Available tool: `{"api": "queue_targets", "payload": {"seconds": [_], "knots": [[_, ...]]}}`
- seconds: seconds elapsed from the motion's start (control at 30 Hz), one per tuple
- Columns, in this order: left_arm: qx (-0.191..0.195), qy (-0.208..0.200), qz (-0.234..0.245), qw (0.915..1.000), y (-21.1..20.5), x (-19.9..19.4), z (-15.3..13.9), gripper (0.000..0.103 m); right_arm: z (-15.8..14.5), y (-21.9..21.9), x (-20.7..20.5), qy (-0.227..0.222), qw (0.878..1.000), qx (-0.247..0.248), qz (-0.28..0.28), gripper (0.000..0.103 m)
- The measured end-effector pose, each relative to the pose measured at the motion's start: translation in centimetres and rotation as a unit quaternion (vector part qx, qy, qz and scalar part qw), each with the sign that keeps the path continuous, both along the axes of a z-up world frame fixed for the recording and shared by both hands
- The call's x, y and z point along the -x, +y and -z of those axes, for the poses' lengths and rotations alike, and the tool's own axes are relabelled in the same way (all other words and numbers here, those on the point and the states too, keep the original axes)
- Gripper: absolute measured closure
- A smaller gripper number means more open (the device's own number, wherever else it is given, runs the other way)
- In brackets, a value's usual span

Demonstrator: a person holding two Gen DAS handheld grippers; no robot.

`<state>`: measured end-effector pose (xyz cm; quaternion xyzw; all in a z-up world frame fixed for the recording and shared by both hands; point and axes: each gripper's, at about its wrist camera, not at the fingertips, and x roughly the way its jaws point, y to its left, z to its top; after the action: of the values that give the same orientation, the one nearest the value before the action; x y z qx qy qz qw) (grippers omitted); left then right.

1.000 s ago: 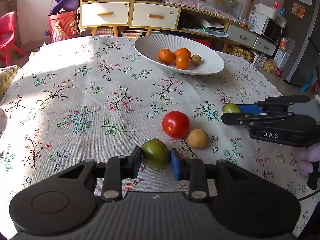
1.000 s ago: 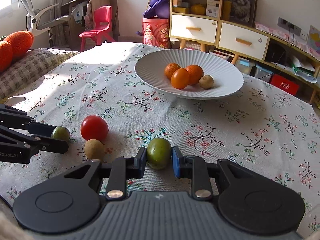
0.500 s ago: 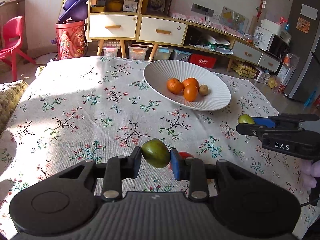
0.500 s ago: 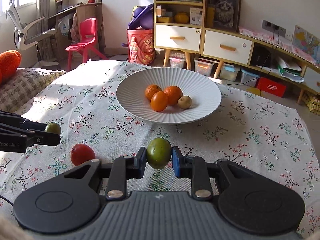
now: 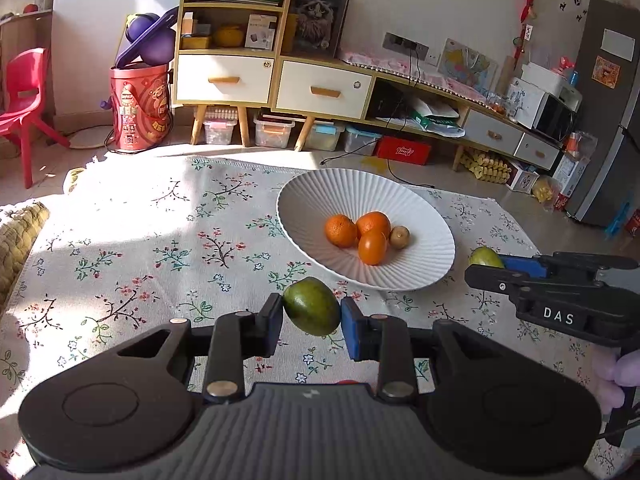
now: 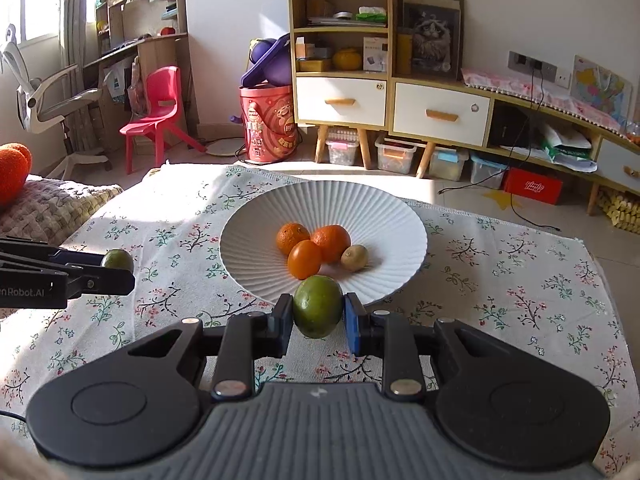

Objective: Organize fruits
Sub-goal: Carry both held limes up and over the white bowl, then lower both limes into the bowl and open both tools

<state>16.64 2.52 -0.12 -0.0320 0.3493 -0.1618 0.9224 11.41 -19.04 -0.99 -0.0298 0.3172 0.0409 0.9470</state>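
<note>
My left gripper (image 5: 312,316) is shut on a green fruit (image 5: 312,310) and holds it above the floral tablecloth, short of the white ribbed bowl (image 5: 320,196). My right gripper (image 6: 318,312) is shut on a second green fruit (image 6: 318,306), held at the bowl's near rim (image 6: 256,216). The bowl holds three oranges (image 6: 304,242) and a small brown fruit (image 6: 354,258). Each gripper shows in the other's view, the right one (image 5: 486,264) beside the bowl's right edge and the left one (image 6: 120,266) left of the bowl.
A sliver of the red tomato (image 5: 347,381) shows under my left gripper. A woven cushion (image 6: 52,204) lies at the table's left edge. Cabinets, storage boxes and a red chair (image 6: 160,108) stand beyond the table's far edge.
Both grippers have lifted their green fruits off the cloth and moved forward toward the bowl. The tomato and brown fruit on the cloth have dropped out of sight beneath them.
</note>
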Motion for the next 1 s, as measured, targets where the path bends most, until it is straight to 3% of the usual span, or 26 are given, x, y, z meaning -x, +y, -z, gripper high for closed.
{"api": "queue_targets", "payload": {"seconds": [0.43, 1.0], "knots": [[0.002, -0.012, 0.008, 0.9999, -2.6, -3.6, 0.0, 0.087, -0.1, -1.3, -2.6, -0.003, 0.999, -0.018, 0.031, 0.079], [-0.024, 0.013, 0.044, 0.9987, -6.0, -8.4, 3.2, 0.087, 1.9, -2.5, -5.8, 0.029, 0.999, -0.028, 0.029, 0.079]]}}
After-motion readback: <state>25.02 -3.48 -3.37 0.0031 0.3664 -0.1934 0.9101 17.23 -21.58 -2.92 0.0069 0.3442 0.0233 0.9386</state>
